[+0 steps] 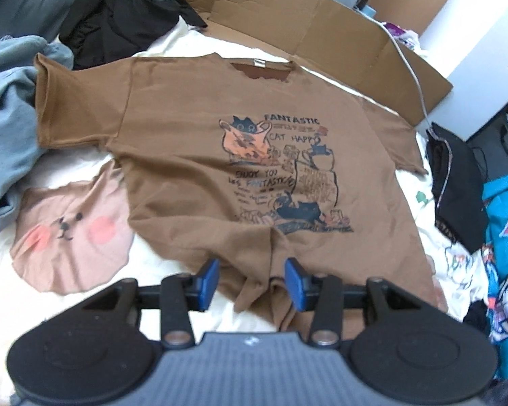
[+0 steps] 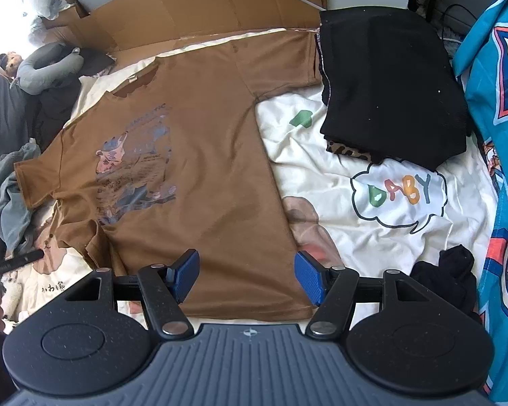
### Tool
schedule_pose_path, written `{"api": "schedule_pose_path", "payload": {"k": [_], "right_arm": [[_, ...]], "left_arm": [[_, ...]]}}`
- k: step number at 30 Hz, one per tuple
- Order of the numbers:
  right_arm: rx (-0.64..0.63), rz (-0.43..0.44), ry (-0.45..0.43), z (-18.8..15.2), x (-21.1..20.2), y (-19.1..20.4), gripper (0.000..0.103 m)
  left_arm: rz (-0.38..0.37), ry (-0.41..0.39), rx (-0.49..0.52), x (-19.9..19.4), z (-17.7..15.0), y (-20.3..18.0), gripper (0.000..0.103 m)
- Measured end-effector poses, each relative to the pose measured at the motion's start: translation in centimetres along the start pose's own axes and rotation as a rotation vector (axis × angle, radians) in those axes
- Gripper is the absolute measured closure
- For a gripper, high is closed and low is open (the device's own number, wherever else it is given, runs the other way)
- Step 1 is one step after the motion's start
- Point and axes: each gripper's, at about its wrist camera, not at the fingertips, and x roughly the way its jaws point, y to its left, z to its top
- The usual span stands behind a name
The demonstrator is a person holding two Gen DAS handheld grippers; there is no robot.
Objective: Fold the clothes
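Note:
A brown T-shirt with a cat print lies spread face up on a white printed bedsheet, collar toward the far side. In the left wrist view my left gripper hovers open over the rumpled hem, blue pads either side of a fold. In the right wrist view the same brown T-shirt stretches away from my right gripper, which stands open above the hem's right part. Nothing is held between either pair of fingers.
A folded black garment sits on the sheet at the right, touching the shirt's sleeve. Grey-blue clothes pile at the left. Flattened cardboard lies behind the shirt. A bright blue patterned blanket borders the right side. A small black item lies near my right gripper.

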Motion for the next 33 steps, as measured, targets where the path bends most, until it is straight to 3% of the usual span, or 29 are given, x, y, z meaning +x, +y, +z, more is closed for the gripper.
{"api": "schedule_pose_path", "payload": {"k": [9, 12, 17, 23, 33], "right_arm": [[0.009, -0.007, -0.007, -0.5, -0.3, -0.1, 0.034], [0.019, -0.024, -0.014, -0.4, -0.4, -0.4, 0.034], [0.033, -0.02, -0.018, -0.2, -0.5, -0.7, 0.034], [0.03, -0.051, -0.026, -0.2, -0.2, -0.8, 0.034], [0.058, -0.074, -0.034, 0.2, 0.2, -1.5, 0.034]], "left_arm": [[0.048, 0.038, -0.003, 0.9, -2.7, 0.1, 0.066], [0.07, 0.048, 0.007, 1.9, -3.6, -0.2, 0.074], [0.123, 0.075, 0.016, 3.9, -4.6, -0.6, 0.075], [0.119, 0.097, 0.08, 6.2, -5.3, -1.7, 0.078], [0.123, 0.094, 0.05, 8.8, -5.6, -2.7, 0.08]]}}
